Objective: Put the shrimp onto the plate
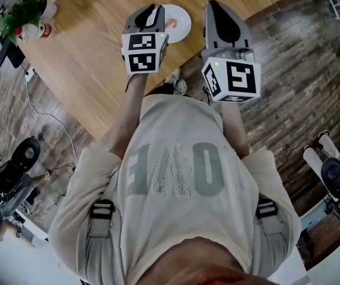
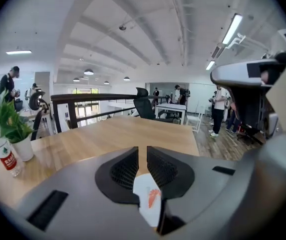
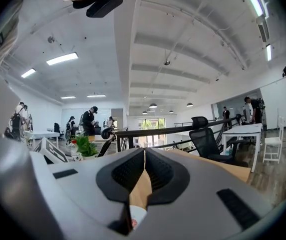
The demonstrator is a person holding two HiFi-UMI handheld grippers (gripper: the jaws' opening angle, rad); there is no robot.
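Up front, left gripper and right gripper in matching grey shells with black ribbed pads, each backed by a white cube of black square markers. Behind the tongs, a loose pale beige T-shirt, short sleeves, large grey block letters across the chest. Further back, grey straps with black buckles at both shoulders.
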